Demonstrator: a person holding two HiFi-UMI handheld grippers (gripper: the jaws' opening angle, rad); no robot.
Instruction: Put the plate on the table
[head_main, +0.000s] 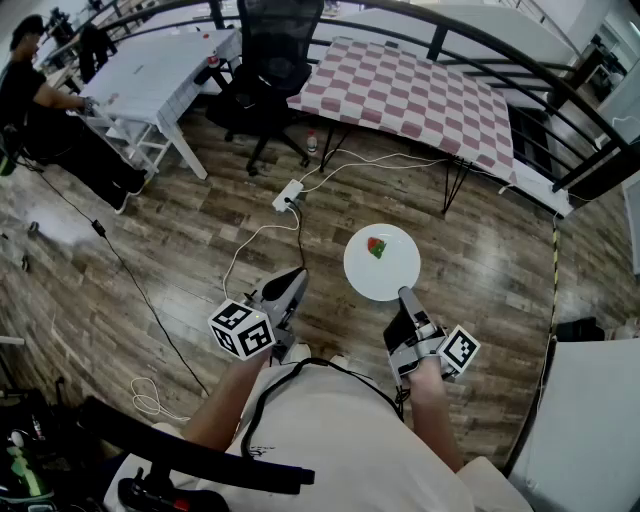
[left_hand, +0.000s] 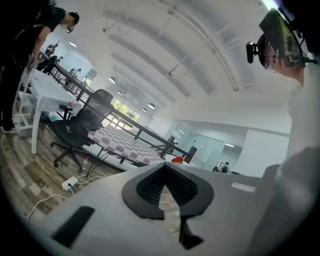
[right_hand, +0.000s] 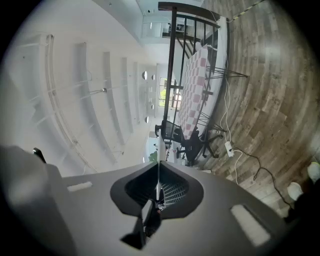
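A white plate (head_main: 382, 262) carrying a small red and green piece of food (head_main: 377, 246) hangs level above the wooden floor. My right gripper (head_main: 405, 296) is shut on its near rim. In the right gripper view the plate (right_hand: 158, 150) shows edge-on as a thin white line between the closed jaws of the right gripper (right_hand: 158, 162). My left gripper (head_main: 293, 280) hangs to the plate's left, apart from it, shut and holding nothing; its tips (left_hand: 163, 165) meet in its own view. The table with the pink checked cloth (head_main: 400, 90) stands farther ahead, beyond the plate.
A black office chair (head_main: 270, 60) stands left of the checked table. A white table (head_main: 160, 70) with a seated person (head_main: 40, 100) is at the far left. A power strip (head_main: 288, 194) and cables lie on the floor. A black railing (head_main: 520, 50) curves behind.
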